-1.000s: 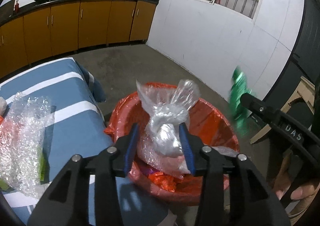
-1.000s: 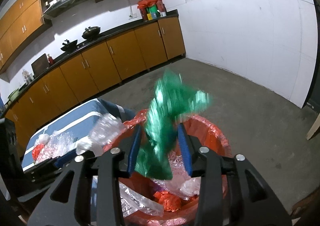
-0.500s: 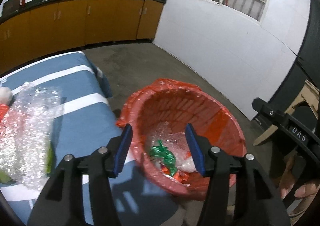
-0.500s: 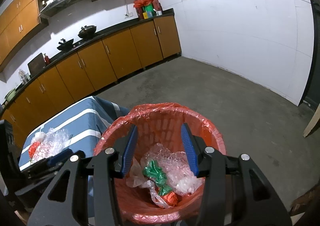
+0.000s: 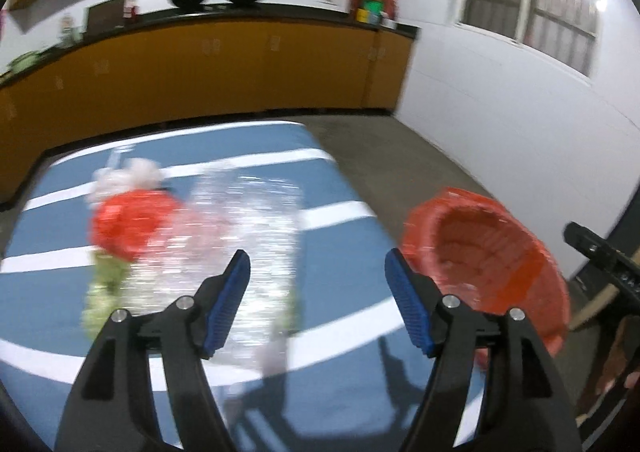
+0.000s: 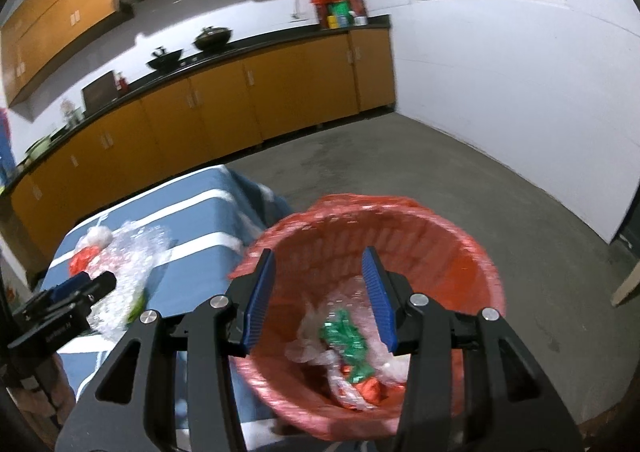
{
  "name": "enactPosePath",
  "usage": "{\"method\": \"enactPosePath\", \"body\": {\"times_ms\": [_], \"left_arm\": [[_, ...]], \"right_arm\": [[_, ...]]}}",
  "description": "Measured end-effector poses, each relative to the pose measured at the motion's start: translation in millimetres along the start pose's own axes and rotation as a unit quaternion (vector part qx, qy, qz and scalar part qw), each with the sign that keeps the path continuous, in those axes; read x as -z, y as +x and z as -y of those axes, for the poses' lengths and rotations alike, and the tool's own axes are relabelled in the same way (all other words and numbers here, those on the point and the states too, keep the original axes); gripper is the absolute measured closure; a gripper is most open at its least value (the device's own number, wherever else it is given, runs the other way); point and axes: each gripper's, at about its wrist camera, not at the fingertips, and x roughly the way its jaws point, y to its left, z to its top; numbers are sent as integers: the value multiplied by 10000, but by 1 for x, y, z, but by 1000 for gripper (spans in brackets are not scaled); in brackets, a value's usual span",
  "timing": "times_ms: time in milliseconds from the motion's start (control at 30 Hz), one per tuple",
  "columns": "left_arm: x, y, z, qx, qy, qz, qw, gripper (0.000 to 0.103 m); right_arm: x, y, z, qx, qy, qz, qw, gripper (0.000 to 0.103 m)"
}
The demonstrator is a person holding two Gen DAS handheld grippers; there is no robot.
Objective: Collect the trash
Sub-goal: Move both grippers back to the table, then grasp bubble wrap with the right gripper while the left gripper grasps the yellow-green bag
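I'm swinging the left gripper (image 5: 318, 302), jaws just widened and empty, toward the bubble wrap (image 5: 240, 252); right gripper (image 6: 318, 298), spread, hovers over the bin (image 6: 460, 252).

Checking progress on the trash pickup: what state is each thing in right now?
Left gripper: open, empty, jaws just widened.
Right gripper: open, empty, above the bin.
Red bin: lined, partly filled.
Green wrapper: inside the bin.
Bubble wrap: on the striped table, uncollected.
Red scrap: on the table, uncollected.
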Motion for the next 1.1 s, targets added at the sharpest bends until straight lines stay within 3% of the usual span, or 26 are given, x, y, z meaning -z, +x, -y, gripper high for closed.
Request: {"method": "enactPosePath", "body": {"times_ms": [200, 400, 767, 900, 1100], "left_arm": [[7, -28, -70, -977, -252, 333, 9943, 34], [12, -52, -131, -1545, -753, 472, 9840, 34], [25, -79, -180, -1934, -995, 587, 9743, 33], [31, -83, -191, -1955, -1110, 560, 9728, 33], [39, -84, -204, -1952, -1225, 511, 9717, 33]], "right_arm": [[2, 12, -53, -426, -407, -116, 9982, 57], [9, 31, -112, -860, -738, -301, 9931, 57], [24, 89, -198, -1161, -1119, -796, 9837, 57], [26, 115, -206, -1121, -1002, -1068, 9828, 57], [25, 143, -206, -977, -805, -1290, 9835, 44]]}}
